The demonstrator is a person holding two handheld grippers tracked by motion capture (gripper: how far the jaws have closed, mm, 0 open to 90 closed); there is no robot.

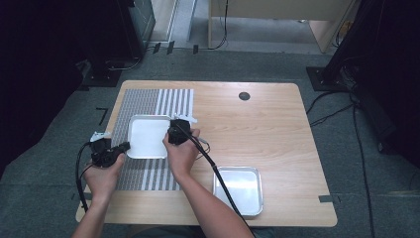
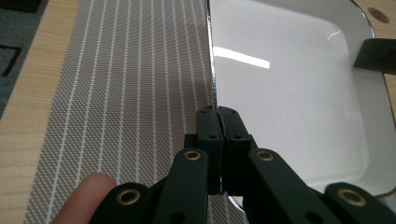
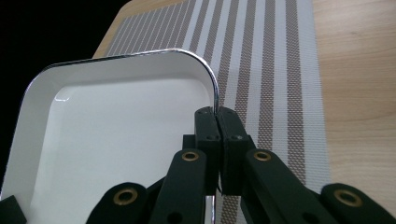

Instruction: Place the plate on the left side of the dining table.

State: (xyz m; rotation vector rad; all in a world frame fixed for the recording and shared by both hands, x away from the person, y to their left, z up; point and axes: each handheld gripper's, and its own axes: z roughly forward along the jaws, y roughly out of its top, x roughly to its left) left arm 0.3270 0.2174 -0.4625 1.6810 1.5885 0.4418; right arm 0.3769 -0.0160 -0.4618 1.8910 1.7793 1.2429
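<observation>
I am holding the white tray [image 1: 146, 136] by two opposite rims, and it is sitting on the striped placemat [image 1: 148, 106] between my two hands. My left hand-held gripper [image 1: 124, 146] is clamped on the tray's near-left rim; in the left gripper view the jaws are pressed together with the chrome edge of the tray [image 2: 280, 93] running straight up out of them, the white basin lying to the right of the jaws and the finely striped part of the placemat [image 2: 126, 93] to their left. My right hand-held gripper [image 1: 173, 136] is clamped on the opposite rim; in the right gripper view its jaws are closed on the edge just below a rounded corner of the tray [image 3: 116, 140], with the basin spreading to the left of the jaws and the broad-striped part of the placemat [image 3: 271, 70] to their right. Part of my right hand-held gripper is also showing as a dark block at the far right rim in the left gripper view. Beyond the placemat the wooden worktop [image 1: 262, 129] is stretching away to the right of my right hand-held gripper, and a second tray [image 1: 240, 186], metal-rimmed, is lying there well apart from the first, close to my right forearm. A cable is trailing from each hand-held gripper back along my arms.
</observation>
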